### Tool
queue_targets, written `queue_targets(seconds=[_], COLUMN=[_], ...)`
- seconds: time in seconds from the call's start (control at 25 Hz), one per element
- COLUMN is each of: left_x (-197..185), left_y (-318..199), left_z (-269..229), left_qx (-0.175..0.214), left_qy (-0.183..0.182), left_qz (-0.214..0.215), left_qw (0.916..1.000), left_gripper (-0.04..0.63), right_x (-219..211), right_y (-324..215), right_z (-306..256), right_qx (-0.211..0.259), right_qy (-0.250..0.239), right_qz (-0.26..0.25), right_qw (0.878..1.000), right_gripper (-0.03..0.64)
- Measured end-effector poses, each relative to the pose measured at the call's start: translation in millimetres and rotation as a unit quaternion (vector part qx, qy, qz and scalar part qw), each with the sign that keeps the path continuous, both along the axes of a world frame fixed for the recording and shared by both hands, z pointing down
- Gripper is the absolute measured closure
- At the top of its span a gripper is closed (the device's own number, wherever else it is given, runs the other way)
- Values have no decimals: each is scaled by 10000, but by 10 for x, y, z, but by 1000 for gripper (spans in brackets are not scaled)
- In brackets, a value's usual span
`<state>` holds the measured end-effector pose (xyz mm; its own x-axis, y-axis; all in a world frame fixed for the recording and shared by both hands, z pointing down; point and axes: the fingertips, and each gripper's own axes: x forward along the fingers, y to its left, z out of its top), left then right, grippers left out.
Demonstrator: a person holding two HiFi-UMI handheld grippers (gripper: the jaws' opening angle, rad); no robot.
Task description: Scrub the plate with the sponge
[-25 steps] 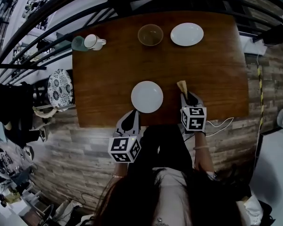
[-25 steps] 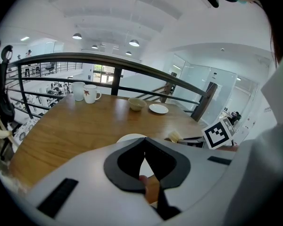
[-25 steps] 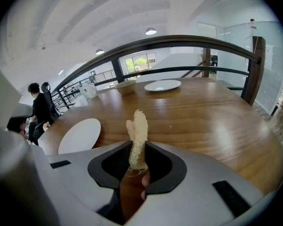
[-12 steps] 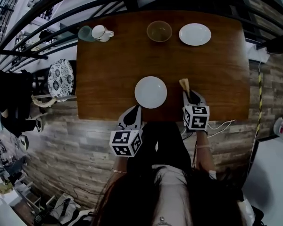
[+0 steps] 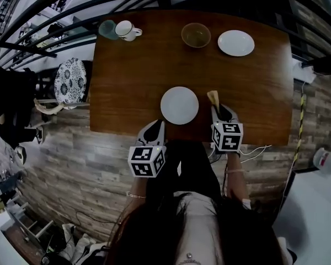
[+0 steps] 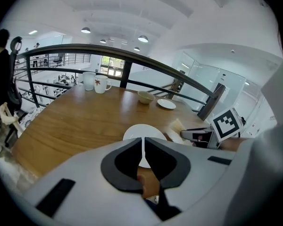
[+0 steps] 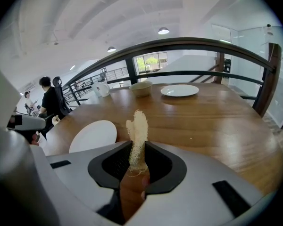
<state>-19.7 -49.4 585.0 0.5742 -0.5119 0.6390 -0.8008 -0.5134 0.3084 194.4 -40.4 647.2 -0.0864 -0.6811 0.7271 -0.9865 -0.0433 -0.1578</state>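
Observation:
A white plate (image 5: pixel 179 105) lies near the front edge of the wooden table (image 5: pixel 127 87); it shows too in the left gripper view (image 6: pixel 134 131) and the right gripper view (image 7: pixel 93 135). My right gripper (image 5: pixel 216 107) is shut on a pale loofah sponge (image 7: pixel 137 134), which sticks out forward just right of the plate (image 5: pixel 212 97). My left gripper (image 5: pixel 155 129) hovers at the table's front edge, left of and below the plate, jaws shut with nothing between them (image 6: pixel 143 152).
At the table's far side stand a bowl (image 5: pixel 196 35), a second white plate (image 5: pixel 235 42), and a white mug (image 5: pixel 126 30) beside a greenish cup (image 5: pixel 106 28). A dark railing runs behind the table. A patterned stool (image 5: pixel 70 80) sits left. A person (image 7: pixel 51 101) stands in the background.
The view has shifted slightly; the table and plate sit a bit further right and up in frame. Both grippers keep their places beside the plate, sponge still gripped.

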Motion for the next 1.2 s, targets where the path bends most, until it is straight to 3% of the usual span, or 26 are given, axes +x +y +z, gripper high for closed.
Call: queue_targets(seconds=[0.76, 1.2], left_x=[-180, -83], left_y=[-70, -59], left_z=[346, 601], left_qx=[-463, -882], left_qy=[-166, -134], left_qz=[-266, -267], left_qw=[9984, 9957], left_gripper=[561, 525], right_x=[-494, -671], right_y=[-360, -541], right_z=[-2, 62], right_qx=[4, -30], right_qy=[-81, -118], right_qz=[-707, -1052], right_qw=[9975, 9944], right_gripper=[515, 515])
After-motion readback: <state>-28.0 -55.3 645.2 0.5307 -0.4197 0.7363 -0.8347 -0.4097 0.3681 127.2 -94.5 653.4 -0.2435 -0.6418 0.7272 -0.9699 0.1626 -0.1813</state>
